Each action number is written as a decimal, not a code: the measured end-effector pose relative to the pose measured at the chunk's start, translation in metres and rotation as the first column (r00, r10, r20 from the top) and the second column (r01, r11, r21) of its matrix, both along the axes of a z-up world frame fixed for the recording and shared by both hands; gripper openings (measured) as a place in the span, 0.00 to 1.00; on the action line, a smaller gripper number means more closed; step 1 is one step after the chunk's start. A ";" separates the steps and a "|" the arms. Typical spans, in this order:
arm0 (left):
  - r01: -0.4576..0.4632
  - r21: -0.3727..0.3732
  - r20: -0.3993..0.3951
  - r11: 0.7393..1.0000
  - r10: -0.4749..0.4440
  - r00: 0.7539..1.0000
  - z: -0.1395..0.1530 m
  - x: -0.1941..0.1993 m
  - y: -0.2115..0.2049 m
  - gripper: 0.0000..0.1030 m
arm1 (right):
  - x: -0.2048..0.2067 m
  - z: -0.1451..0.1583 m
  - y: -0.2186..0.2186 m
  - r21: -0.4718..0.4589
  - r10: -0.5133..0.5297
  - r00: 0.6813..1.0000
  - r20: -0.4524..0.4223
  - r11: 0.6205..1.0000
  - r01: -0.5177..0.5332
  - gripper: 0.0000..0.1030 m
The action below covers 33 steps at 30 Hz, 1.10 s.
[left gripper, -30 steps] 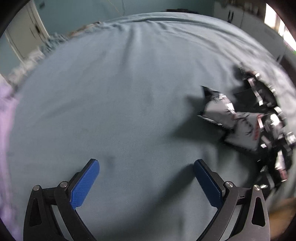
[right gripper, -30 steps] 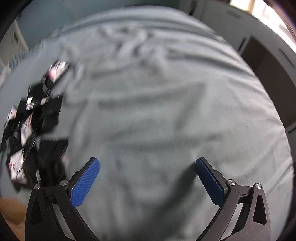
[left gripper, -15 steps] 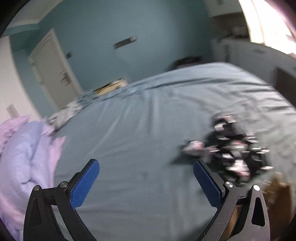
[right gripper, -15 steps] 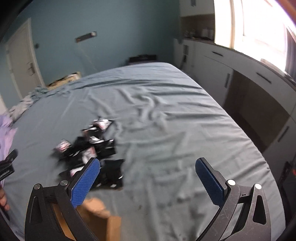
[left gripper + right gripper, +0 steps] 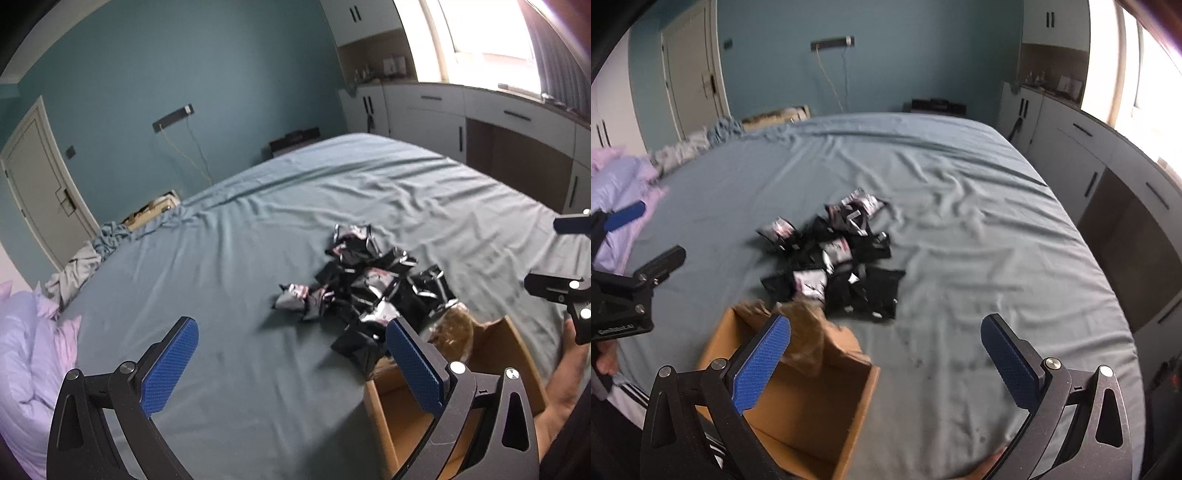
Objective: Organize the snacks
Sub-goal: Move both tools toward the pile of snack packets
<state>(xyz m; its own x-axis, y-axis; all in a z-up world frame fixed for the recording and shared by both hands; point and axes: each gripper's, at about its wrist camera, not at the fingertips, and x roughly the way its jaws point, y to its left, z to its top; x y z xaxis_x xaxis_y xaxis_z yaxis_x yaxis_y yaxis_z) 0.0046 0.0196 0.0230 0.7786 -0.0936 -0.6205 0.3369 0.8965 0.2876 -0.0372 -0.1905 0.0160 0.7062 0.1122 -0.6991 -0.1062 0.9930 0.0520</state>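
Note:
A heap of several black and white snack packets (image 5: 369, 284) (image 5: 838, 258) lies on the blue bed sheet. An open brown cardboard box (image 5: 491, 354) (image 5: 798, 402) stands on the bed just in front of the heap, nearer to me. My left gripper (image 5: 291, 363) is open and empty, raised above the bed, left of the box. My right gripper (image 5: 886, 363) is open and empty too, hovering above the box's right side. Each gripper also shows in the other's view, the left gripper (image 5: 631, 236) at the left edge, the right gripper (image 5: 569, 258) at the right edge.
The blue sheet (image 5: 960, 229) covers a large bed (image 5: 221, 266). A lilac duvet (image 5: 26, 350) is bunched at the left. White cabinets (image 5: 1108, 177) and a bright window line the right wall. A door (image 5: 40, 188) is in the teal wall behind.
Both grippers have risen and tilted up from close over the sheet, so the whole bed, room and cardboard box have come into view. Both stayed open.

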 end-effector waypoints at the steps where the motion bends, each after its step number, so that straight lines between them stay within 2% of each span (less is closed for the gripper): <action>1: -0.001 0.003 -0.006 1.000 0.001 1.000 -0.002 -0.001 -0.001 1.00 | 0.002 0.000 0.001 -0.014 -0.010 1.000 0.002 1.000 0.010 1.00; 7: -0.011 0.015 -0.055 1.000 0.011 0.998 -0.015 0.009 -0.007 1.00 | 0.027 -0.007 0.011 0.020 -0.011 0.999 -0.038 1.000 0.012 1.00; 14: -0.040 -0.011 -0.156 0.999 0.038 0.987 -0.029 0.030 -0.007 1.00 | 0.047 -0.011 0.020 0.011 0.042 0.995 -0.086 0.999 -0.041 1.00; 19: -0.078 0.006 -0.269 0.997 0.077 0.960 -0.048 0.042 -0.004 1.00 | 0.063 -0.020 0.020 0.032 0.055 0.992 -0.116 0.998 -0.052 1.00; 27: -0.079 -0.022 -0.312 0.997 0.068 0.948 -0.049 0.046 -0.004 1.00 | 0.094 -0.032 0.016 0.018 0.047 0.988 -0.145 0.999 -0.045 1.00; 31: -0.088 -0.030 -0.373 0.996 0.071 0.925 -0.060 0.057 -0.003 1.00 | 0.125 -0.047 0.008 0.042 0.017 0.981 -0.192 0.999 -0.009 1.00; 33: -0.093 -0.005 -0.399 0.996 0.083 0.913 -0.069 0.061 -0.004 1.00 | 0.138 -0.055 0.005 0.060 0.011 0.975 -0.220 0.998 0.002 1.00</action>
<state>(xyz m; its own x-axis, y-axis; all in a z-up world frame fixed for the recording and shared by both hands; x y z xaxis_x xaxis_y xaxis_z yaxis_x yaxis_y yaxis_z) 0.0655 0.0158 -0.0457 0.4736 -0.0544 -0.8790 0.3388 0.9325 0.1249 0.1006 -0.1852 -0.0391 0.5349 0.1608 -0.8295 -0.0898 0.9870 0.1334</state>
